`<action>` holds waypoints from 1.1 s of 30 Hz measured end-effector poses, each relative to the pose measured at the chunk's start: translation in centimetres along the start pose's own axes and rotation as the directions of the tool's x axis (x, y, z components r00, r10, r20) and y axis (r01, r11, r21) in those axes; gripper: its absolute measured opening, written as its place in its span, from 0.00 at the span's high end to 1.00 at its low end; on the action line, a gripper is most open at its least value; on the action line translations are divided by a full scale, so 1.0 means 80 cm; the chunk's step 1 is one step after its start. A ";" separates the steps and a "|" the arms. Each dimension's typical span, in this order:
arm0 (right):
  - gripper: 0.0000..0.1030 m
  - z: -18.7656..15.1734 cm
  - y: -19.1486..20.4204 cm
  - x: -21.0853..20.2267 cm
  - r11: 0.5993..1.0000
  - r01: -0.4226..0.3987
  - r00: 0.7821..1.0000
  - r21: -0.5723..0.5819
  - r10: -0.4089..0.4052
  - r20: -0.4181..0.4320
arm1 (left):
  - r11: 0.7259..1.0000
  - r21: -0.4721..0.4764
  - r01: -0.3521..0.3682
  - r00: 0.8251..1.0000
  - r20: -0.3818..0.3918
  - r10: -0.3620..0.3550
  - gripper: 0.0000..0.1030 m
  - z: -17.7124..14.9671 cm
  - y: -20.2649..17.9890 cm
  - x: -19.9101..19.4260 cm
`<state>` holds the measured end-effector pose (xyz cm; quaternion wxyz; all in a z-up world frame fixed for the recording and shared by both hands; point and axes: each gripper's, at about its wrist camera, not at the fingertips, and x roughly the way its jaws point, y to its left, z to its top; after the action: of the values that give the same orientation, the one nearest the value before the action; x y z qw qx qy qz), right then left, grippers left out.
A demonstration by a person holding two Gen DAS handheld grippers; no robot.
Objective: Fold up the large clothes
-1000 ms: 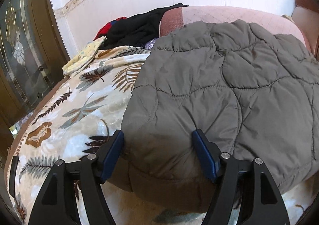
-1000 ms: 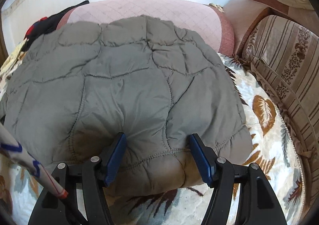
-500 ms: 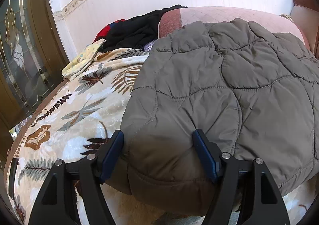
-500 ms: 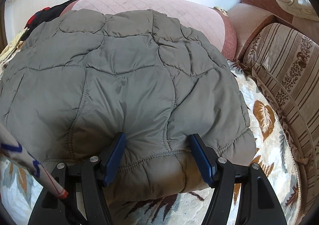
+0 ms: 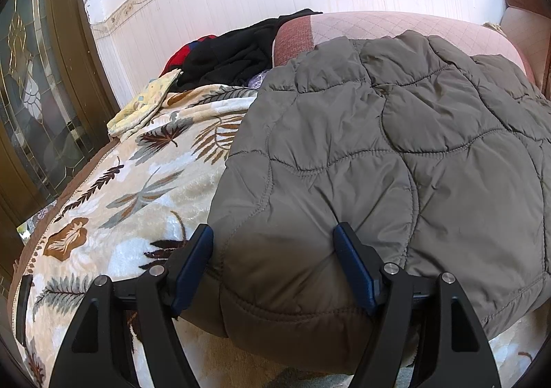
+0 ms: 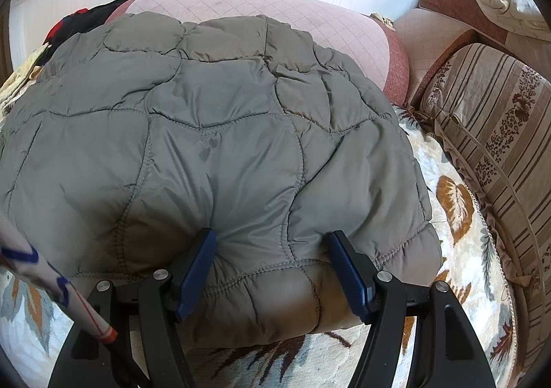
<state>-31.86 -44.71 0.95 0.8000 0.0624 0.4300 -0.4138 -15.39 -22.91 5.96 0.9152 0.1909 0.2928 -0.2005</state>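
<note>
A grey quilted padded jacket lies folded on a leaf-patterned blanket; it also fills the right wrist view. My left gripper is open, its blue pads pressed against the jacket's near left corner, with padding bulging between them. My right gripper is open too, its pads set astride the jacket's near right edge. Neither pair of pads pinches the cloth.
A pink quilted cushion stands behind the jacket. Black and red clothes and a yellow cloth lie at the back left. A striped sofa cushion is on the right. A glazed wooden door is at the left.
Both grippers have pushed slightly forward into the jacket's near edge; the padding bulges more between the pads. The jaws stay equally wide.
</note>
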 end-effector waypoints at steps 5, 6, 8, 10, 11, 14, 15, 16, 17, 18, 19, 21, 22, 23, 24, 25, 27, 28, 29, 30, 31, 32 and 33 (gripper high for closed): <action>0.30 0.000 0.000 -0.001 1.000 0.000 1.000 -0.001 0.000 0.000 | 1.000 -0.001 -0.001 1.000 0.000 0.001 0.28 0.000 0.000 0.001; 0.30 0.000 0.000 -0.001 1.000 0.000 1.000 -0.002 0.000 0.000 | 1.000 -0.001 -0.001 1.000 0.000 0.001 0.28 0.000 0.000 0.001; 0.30 0.000 0.000 -0.001 1.000 0.000 1.000 -0.002 0.000 0.000 | 1.000 0.000 0.001 1.000 0.002 -0.001 0.28 0.000 0.001 0.000; 0.30 0.000 0.000 -0.002 1.000 -0.001 1.000 -0.002 0.001 0.000 | 1.000 0.001 0.000 1.000 0.003 0.000 0.27 0.000 0.001 0.001; 0.30 0.000 0.000 -0.002 1.000 -0.001 1.000 -0.002 0.001 0.000 | 1.000 0.000 0.000 1.000 0.002 0.000 0.27 0.000 0.001 0.000; 0.30 0.000 0.000 -0.002 1.000 -0.001 1.000 -0.002 0.001 0.000 | 1.000 0.000 0.000 1.000 0.002 0.000 0.27 0.000 0.001 0.001; 0.30 0.000 0.000 -0.002 1.000 -0.001 1.000 -0.002 0.001 0.000 | 1.000 0.000 0.000 1.000 0.003 0.000 0.27 0.000 0.001 0.001; 0.30 0.000 0.000 -0.002 1.000 -0.002 1.000 -0.002 0.002 0.000 | 1.000 0.000 0.000 1.000 0.003 0.000 0.27 0.000 0.001 0.000; 0.30 0.000 0.000 -0.002 1.000 -0.002 1.000 -0.002 0.002 0.000 | 1.000 0.000 0.000 1.000 0.003 0.000 0.27 0.000 0.001 0.000; 0.30 0.000 0.000 -0.002 1.000 -0.001 1.000 -0.002 0.001 0.000 | 1.000 0.000 0.000 1.000 0.003 0.000 0.27 0.000 0.001 0.000; 0.30 0.000 0.000 -0.002 1.000 -0.002 1.000 -0.002 0.002 0.000 | 1.000 0.000 0.000 1.000 0.003 0.000 0.27 0.000 0.001 0.001; 0.30 0.000 0.000 -0.003 1.000 -0.002 1.000 -0.002 0.002 -0.001 | 1.000 0.000 0.000 1.000 0.003 0.000 0.27 0.000 0.001 0.001; 0.30 0.000 -0.001 -0.003 1.000 -0.002 1.000 -0.002 0.002 -0.001 | 1.000 0.000 0.000 1.000 0.003 0.000 0.27 0.000 0.001 0.001; 0.30 0.000 -0.001 -0.003 1.000 -0.002 1.000 -0.002 0.002 -0.001 | 1.000 0.000 0.000 1.000 0.003 0.000 0.27 0.000 0.000 0.000; 0.30 0.000 -0.001 -0.003 1.000 -0.002 1.000 -0.002 0.002 0.000 | 1.000 0.000 0.000 1.000 0.003 0.000 0.27 0.000 0.001 0.001; 0.30 0.000 -0.001 -0.003 1.000 -0.002 1.000 -0.002 0.002 0.000 | 1.000 0.000 0.000 1.000 0.003 0.000 0.27 0.000 0.001 0.001; 0.30 0.000 -0.001 -0.004 1.000 -0.002 1.000 -0.003 0.002 0.000 | 1.000 0.000 0.000 1.000 0.003 0.000 0.27 0.000 0.000 0.000; 0.30 0.000 -0.001 -0.004 1.000 -0.003 1.000 -0.003 0.003 0.000 | 1.000 0.000 0.000 1.000 0.003 0.000 0.27 0.000 0.000 0.000; 0.30 0.000 -0.001 -0.004 1.000 -0.003 1.000 -0.003 0.003 0.000 | 1.000 0.001 -0.001 1.000 0.004 0.001 0.27 0.000 0.001 0.001; 0.30 0.000 -0.001 -0.004 1.000 -0.004 1.000 -0.003 0.004 -0.001 | 1.000 0.000 0.000 1.000 0.004 0.000 0.27 0.000 0.000 0.000; 0.30 0.000 -0.001 -0.004 1.000 -0.004 1.000 -0.003 0.004 -0.001 | 1.000 0.000 0.000 1.000 0.004 0.000 0.27 0.000 0.001 0.001; 0.30 0.000 -0.001 -0.004 1.000 -0.004 1.000 -0.003 0.004 0.000 | 1.000 0.000 0.000 1.000 0.004 0.000 0.27 0.000 0.001 0.001; 0.30 0.000 -0.001 -0.004 1.000 -0.004 1.000 -0.003 0.004 0.000 | 1.000 0.000 0.000 1.000 0.004 0.000 0.27 0.000 0.001 0.001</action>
<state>-32.02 -44.57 1.19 0.8009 0.0618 0.4306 -0.4116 -15.30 -22.90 5.95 0.9157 0.1907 0.2910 -0.2009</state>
